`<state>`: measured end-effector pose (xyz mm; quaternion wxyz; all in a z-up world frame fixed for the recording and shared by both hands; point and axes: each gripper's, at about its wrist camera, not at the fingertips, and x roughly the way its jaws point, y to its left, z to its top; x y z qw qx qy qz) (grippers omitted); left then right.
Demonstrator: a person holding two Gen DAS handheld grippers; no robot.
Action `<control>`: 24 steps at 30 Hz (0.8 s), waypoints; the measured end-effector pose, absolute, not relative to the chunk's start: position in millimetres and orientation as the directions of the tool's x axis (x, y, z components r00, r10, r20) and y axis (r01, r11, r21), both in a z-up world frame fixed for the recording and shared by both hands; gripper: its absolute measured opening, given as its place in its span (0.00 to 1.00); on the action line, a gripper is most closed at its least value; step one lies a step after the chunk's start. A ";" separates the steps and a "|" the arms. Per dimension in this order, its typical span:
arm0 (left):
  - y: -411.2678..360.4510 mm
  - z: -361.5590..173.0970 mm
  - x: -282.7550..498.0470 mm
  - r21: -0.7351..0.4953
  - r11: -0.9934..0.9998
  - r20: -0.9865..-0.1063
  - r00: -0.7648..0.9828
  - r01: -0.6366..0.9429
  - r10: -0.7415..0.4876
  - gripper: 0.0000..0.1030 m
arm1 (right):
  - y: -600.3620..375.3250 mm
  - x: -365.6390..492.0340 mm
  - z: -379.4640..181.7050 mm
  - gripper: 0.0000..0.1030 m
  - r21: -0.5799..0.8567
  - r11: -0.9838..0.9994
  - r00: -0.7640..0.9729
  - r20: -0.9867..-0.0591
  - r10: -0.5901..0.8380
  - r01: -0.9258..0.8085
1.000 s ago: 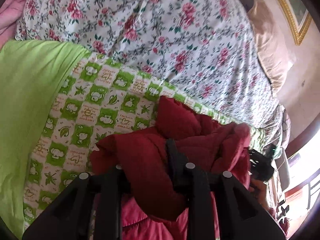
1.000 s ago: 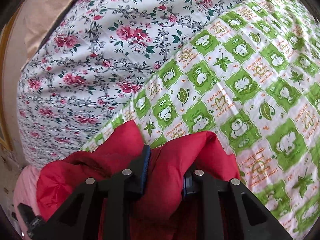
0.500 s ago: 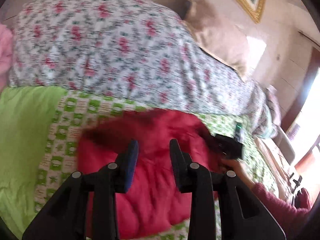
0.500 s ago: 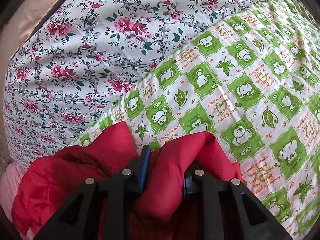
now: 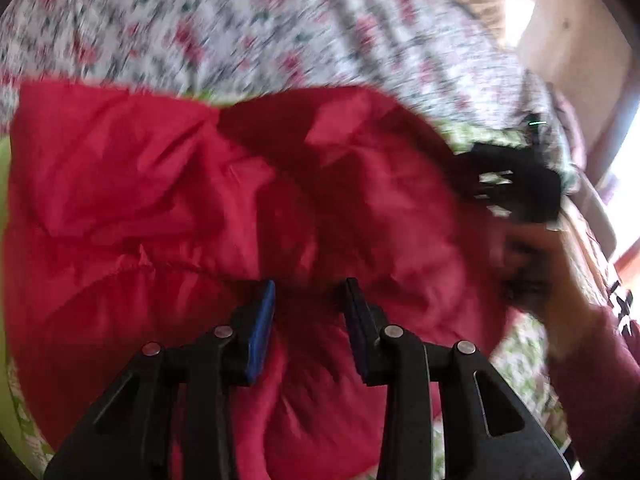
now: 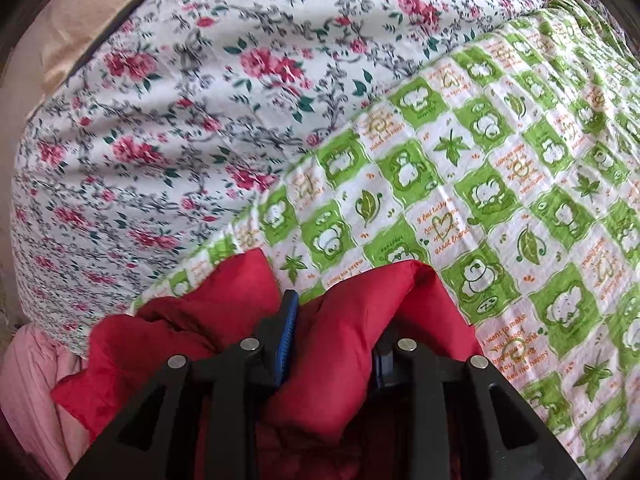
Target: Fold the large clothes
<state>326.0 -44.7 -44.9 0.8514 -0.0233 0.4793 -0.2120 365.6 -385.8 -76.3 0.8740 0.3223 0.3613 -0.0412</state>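
Observation:
The puffy red jacket (image 5: pixel 160 200) lies spread on the bed and fills most of the blurred left wrist view. My left gripper (image 5: pixel 309 286) hovers just over it, its jaws opening, with nothing pinched between the blue pads (image 5: pixel 262 320). In the right wrist view a thick fold of the jacket (image 6: pixel 224 292) bulges up between the fingers of my right gripper (image 6: pixel 334 320). Its jaws are opening while the fabric still fills the gap against the blue pad (image 6: pixel 286 336). A hand (image 5: pixel 532 264) in a dark red sleeve (image 5: pixel 592 380) holds that tool at the jacket's right edge.
The jacket rests on a green-and-white checked sheet (image 6: pixel 500 200). Behind it rises a bulky floral quilt (image 6: pixel 180 100), with a beige pillow (image 6: pixel 80 20) against the wall. A pink garment (image 6: pixel 32 368) lies at the lower left of the right wrist view.
My left gripper let go of the jacket fold it was pinching and swept across over the spread jacket, jaws widening. The right gripper stayed in place on its fold.

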 end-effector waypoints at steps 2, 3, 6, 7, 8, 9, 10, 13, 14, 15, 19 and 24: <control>-40.5 -54.5 335.4 -0.266 0.912 -0.811 0.440 0.311 -0.386 0.29 | -387.4 360.7 -65.7 0.37 0.542 0.789 0.742 -0.648 0.174 0.289; -39.2 -58.0 337.9 -0.266 0.915 -0.812 0.441 0.303 -0.382 0.28 | -388.0 357.4 -59.4 0.38 0.547 0.790 0.748 -0.638 0.181 0.275; -39.9 -61.0 344.0 -0.265 0.921 -0.819 0.438 0.284 -0.371 0.26 | -390.2 342.9 -37.4 0.43 0.556 0.798 0.772 -0.604 0.197 0.232; -40.3 -61.8 345.4 -0.261 0.924 -0.821 0.439 0.279 -0.365 0.25 | -390.4 335.5 -28.8 0.46 0.559 0.801 0.784 -0.588 0.201 0.214; -40.7 -64.1 345.8 -0.258 0.926 -0.822 0.441 0.275 -0.360 0.25 | -390.1 328.4 -22.2 0.48 0.563 0.803 0.794 -0.572 0.207 0.196; -40.5 -65.3 346.9 -0.258 0.927 -0.823 0.441 0.271 -0.358 0.25 | -389.3 321.7 -16.6 0.48 0.562 0.807 0.802 -0.559 0.208 0.182; -39.9 -65.9 348.0 -0.262 0.928 -0.823 0.441 0.266 -0.359 0.25 | -388.4 315.5 -12.5 0.49 0.560 0.810 0.809 -0.549 0.208 0.172; -36.4 -67.8 349.6 -0.276 0.928 -0.819 0.444 0.251 -0.363 0.24 | -380.3 290.1 0.5 0.49 0.549 0.828 0.837 -0.504 0.215 0.118; -35.4 -68.2 349.8 -0.278 0.928 -0.819 0.444 0.247 -0.364 0.24 | -373.9 284.5 3.5 0.50 0.535 0.840 0.838 -0.495 0.227 0.089; -35.5 -68.4 350.3 -0.279 0.929 -0.820 0.443 0.244 -0.363 0.24 | -364.8 282.3 5.1 0.50 0.514 0.855 0.832 -0.499 0.241 0.061; -36.8 -67.0 349.5 -0.274 0.931 -0.822 0.444 0.242 -0.357 0.24 | -315.3 285.7 -1.3 0.50 0.394 0.915 0.767 -0.561 0.311 -0.083; -34.0 -58.8 348.8 -0.289 0.928 -0.822 0.437 0.234 -0.366 0.24 | -264.2 314.1 -31.7 0.48 0.224 0.962 0.670 -0.692 0.269 -0.155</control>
